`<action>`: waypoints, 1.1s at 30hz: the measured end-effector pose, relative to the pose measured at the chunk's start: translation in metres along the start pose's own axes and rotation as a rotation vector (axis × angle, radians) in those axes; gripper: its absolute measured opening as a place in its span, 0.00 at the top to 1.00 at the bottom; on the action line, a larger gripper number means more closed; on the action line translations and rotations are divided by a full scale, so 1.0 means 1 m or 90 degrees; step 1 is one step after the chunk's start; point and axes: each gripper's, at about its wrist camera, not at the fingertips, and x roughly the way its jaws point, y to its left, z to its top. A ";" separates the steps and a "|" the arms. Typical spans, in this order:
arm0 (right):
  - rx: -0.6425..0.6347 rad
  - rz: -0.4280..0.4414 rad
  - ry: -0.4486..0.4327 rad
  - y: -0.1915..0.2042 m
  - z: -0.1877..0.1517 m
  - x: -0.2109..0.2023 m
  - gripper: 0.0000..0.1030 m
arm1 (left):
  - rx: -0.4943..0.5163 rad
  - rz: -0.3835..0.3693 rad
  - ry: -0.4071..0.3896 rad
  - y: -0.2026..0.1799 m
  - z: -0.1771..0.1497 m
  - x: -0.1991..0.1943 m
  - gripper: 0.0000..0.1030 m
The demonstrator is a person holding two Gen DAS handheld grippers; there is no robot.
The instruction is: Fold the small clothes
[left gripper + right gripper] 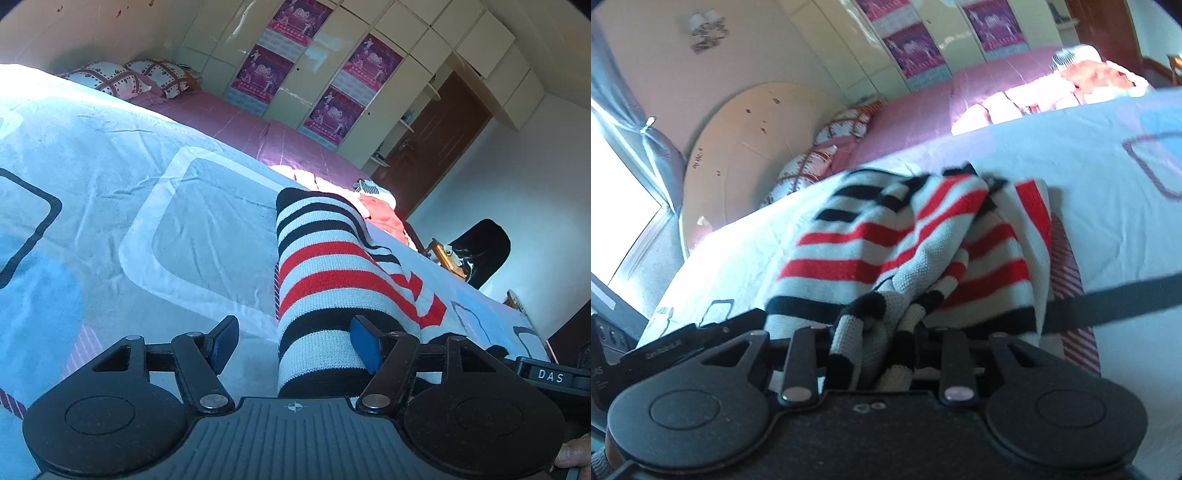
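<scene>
- The knitted garment with red, black and pale grey stripes lies on the bed's pale blue patterned sheet, running from the lower middle of the left wrist view up toward centre right.
- The left tool stands about half open: its blue right pad rests against the garment's edge, its left pad sits clear on the sheet. No grip there.
- In the right wrist view, the right tool is pinched in on a bunched wad of the same striped knit, which fills the gap between its black fingers at lower centre.
- The rest of the garment drapes loosely up the middle of that view, creased and doubled over itself.
- Risk one: the wad looks to be several layers, so lifting may drag the whole piece rather than one edge and spoil the fold.
- Risk two: with the left tool not clamped, nothing anchors the other end; a pull from the right could slide the garment across the sheet.
- A dark strap crosses the right side of the frame, near the knit; it could snag.
</scene>
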 end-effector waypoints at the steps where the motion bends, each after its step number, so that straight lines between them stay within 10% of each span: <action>1: -0.012 0.001 -0.008 0.004 0.003 -0.003 0.73 | -0.003 0.001 -0.001 0.001 0.000 -0.001 0.35; 11: -0.108 0.009 -0.083 0.020 0.015 -0.033 0.74 | 0.033 0.008 0.010 -0.021 -0.001 0.006 0.35; 16: -0.003 -0.033 0.009 -0.036 -0.003 0.001 0.73 | 0.057 0.013 0.042 -0.033 -0.005 0.017 0.35; 21: 0.095 0.024 -0.023 -0.054 -0.003 -0.010 0.45 | 0.040 0.008 0.009 -0.027 0.010 0.007 0.36; 25: 0.136 0.044 -0.014 -0.065 0.007 0.000 0.44 | 0.037 0.013 0.038 -0.020 0.016 0.024 0.36; 33: -0.012 -0.021 -0.014 -0.030 0.015 0.010 0.79 | 0.019 0.010 0.046 -0.016 0.009 0.033 0.35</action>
